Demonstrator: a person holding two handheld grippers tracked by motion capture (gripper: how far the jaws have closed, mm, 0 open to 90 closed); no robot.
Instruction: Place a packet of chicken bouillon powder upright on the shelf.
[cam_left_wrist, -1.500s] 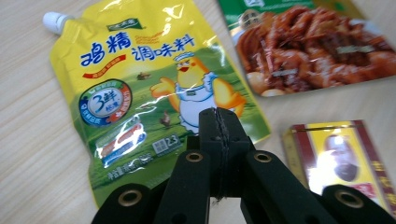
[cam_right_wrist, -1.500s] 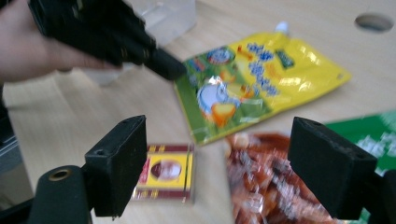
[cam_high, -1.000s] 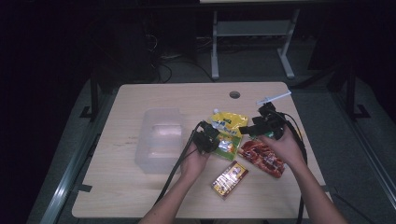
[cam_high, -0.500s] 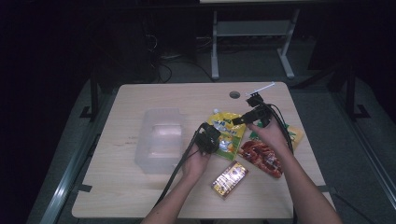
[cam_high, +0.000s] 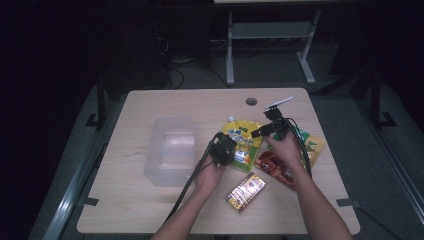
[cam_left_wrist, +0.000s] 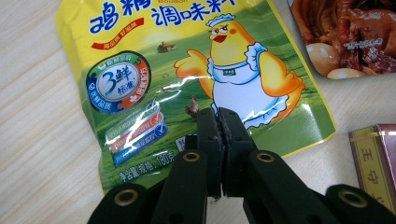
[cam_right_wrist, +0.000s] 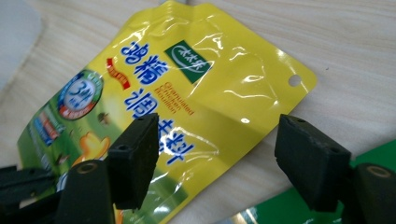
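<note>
Yellow chicken-bouillon pouch is glossy film, flat, rounded corners, cartoon hen in an apron printed on it, punched hang hole in one top corner. It lies flat on the table just right of centre, between my two tools.

My left gripper sits at the pouch's lower edge. In the left gripper view the black ribbed pads are pressed together over that edge; can't tell whether film is actually pinched between them or they just sit on top. My right gripper is above the pouch's top end, jaws wide apart and just been closing, pads off the film, top corner with the hole between them.

Neighbours: red-brown glossy packet with a braised-meat photo just right of the pouch, a green pouch under my right hand, a small gold-and-maroon box nearer me.

Table is pale wood-grain laminate, rounded corners, round cable hole near the far edge. Room is dark; grey floor, a white metal frame and loose cables behind the table.

Clear plastic bin, rectangular, rounded corners, left of the pouch, well apart from it. Nothing visible inside.
</note>
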